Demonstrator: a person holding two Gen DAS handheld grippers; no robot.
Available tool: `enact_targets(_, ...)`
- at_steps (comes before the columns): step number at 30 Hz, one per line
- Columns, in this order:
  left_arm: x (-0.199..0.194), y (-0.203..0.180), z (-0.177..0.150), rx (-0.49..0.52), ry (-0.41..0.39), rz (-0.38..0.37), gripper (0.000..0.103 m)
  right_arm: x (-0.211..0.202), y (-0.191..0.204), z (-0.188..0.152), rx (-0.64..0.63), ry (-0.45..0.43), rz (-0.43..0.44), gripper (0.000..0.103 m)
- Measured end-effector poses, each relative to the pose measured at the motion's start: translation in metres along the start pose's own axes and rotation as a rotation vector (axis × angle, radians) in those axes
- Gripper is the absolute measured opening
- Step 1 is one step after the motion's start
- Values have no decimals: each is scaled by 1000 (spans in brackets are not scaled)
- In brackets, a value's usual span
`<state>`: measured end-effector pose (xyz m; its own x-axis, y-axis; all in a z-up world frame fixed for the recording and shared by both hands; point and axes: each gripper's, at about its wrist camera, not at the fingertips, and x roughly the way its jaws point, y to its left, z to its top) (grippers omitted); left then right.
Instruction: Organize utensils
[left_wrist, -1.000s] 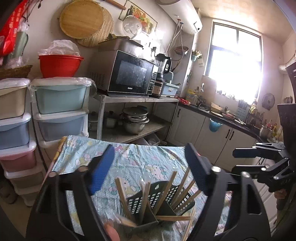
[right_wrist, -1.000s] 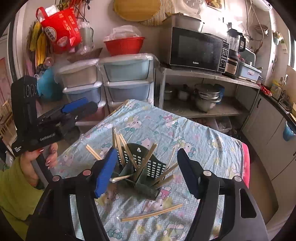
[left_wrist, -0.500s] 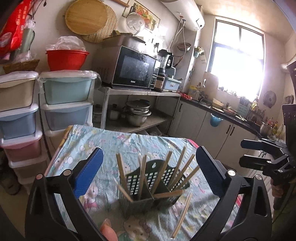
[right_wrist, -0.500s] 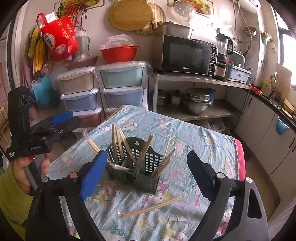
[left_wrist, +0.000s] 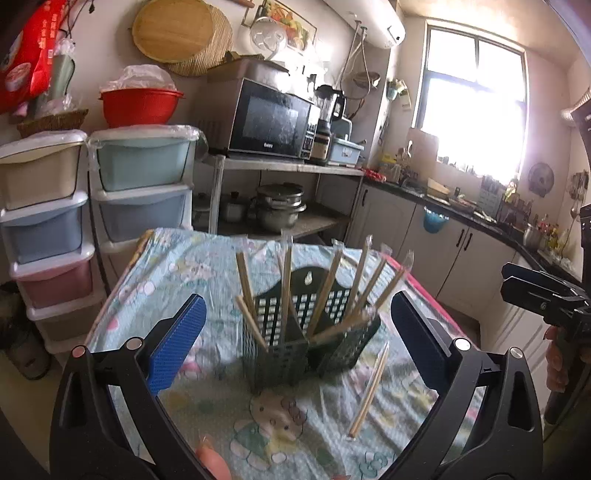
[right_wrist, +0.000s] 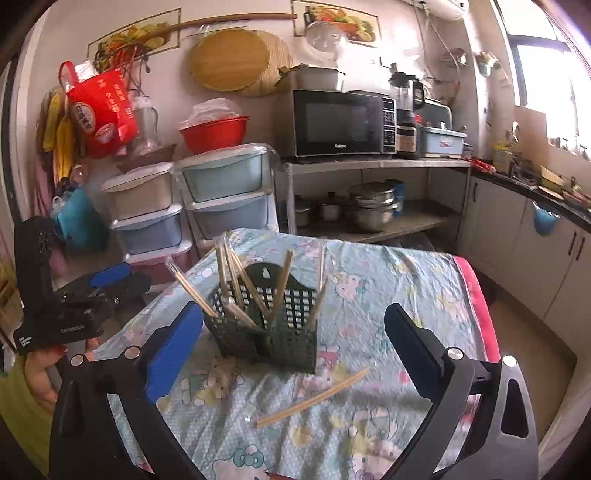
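On a table covered with a pale blue cartoon-print cloth (right_wrist: 388, 288) stands a dark green perforated plastic utensil holder (right_wrist: 275, 325), split into compartments and set a little left of the table's middle in the right wrist view. Several wrapped wooden chopsticks (right_wrist: 280, 284) stick up out of it, leaning outward in different directions, and their clear wrappers show above the tips. One loose pair of wooden chopsticks (right_wrist: 314, 398) lies flat on the cloth just near and right of the holder, apart from it and angled from near left to far right. The left gripper (left_wrist: 295, 347) hangs over the near edge of the table with its jaws spread wide, the blue-faced fingers (left_wrist: 177, 343) standing either side of the holder in the picture and nothing between them; a fingertip of the person shows at the bottom edge. The right gripper (right_wrist: 291, 343) is likewise empty, its jaws wide and opening further, framing the holder without touching it. Beyond the table stand stacked pastel plastic drawer units (right_wrist: 225, 192) with a red plastic bowl (right_wrist: 214, 133) on top, and to the right a black microwave oven (right_wrist: 343, 123) on a metal shelf with steel pots (right_wrist: 373, 206) beneath it.
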<state>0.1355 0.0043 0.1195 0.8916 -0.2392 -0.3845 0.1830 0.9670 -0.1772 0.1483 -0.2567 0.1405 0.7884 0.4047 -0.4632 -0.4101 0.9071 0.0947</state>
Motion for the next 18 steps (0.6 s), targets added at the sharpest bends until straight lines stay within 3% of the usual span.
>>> enact_targets(10,-1,-5,-43,-13,26,2,92,-9,0,-54,76,-37,-39,96)
enact_targets(18,-4,-16,-82,-12,22,0,92,-12,18,-97,29,-120,-107,96)
